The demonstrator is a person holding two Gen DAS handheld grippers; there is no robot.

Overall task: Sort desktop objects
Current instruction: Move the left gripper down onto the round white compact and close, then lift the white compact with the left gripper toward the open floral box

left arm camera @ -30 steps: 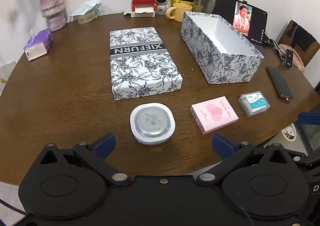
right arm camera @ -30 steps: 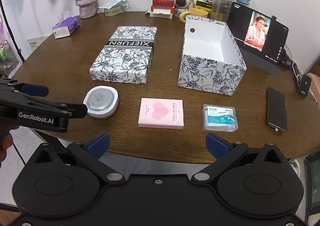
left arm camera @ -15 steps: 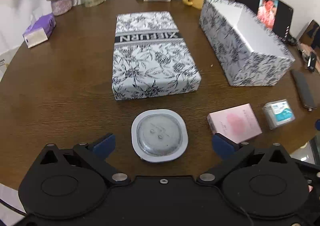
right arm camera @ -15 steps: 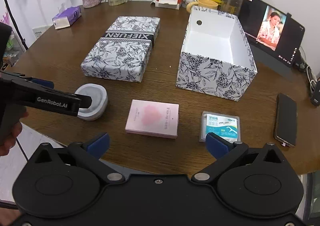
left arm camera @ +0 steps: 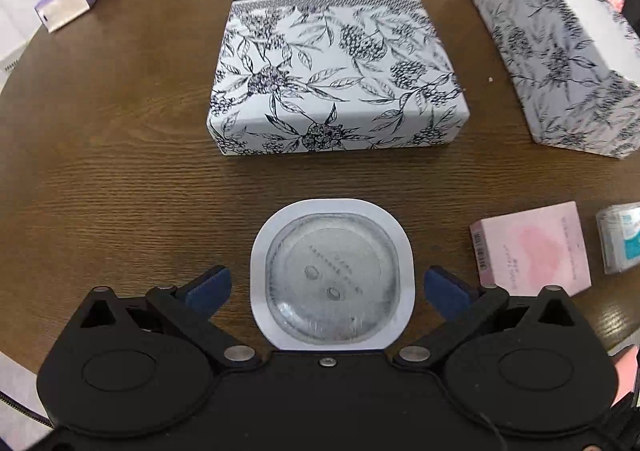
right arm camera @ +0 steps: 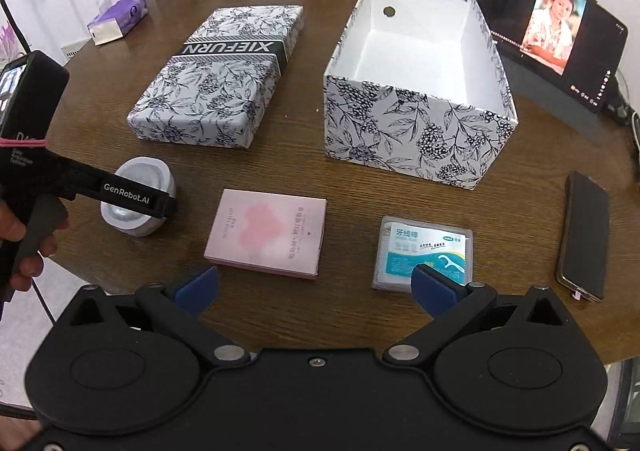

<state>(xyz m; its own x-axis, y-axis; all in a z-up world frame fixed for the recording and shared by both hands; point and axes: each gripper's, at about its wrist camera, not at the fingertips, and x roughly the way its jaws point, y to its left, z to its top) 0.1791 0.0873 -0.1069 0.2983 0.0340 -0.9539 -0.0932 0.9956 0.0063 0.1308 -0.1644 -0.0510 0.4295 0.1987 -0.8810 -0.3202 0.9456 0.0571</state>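
Lid (right arm camera: 224, 79) left of open box (right arm camera: 416, 131)

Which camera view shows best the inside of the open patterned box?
The right wrist view. It looks down into the open patterned box, showing its white floor, inner walls and a round hole in the far wall; nothing is visible inside. The left wrist view shows only the box's outer patterned side and a strip of white inner wall.

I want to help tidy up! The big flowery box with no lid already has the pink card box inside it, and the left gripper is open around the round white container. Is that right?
Not quite. The open flowery box is empty in the right wrist view; the pink card box lies on the table in front of it. The left gripper is indeed open around the round white container.
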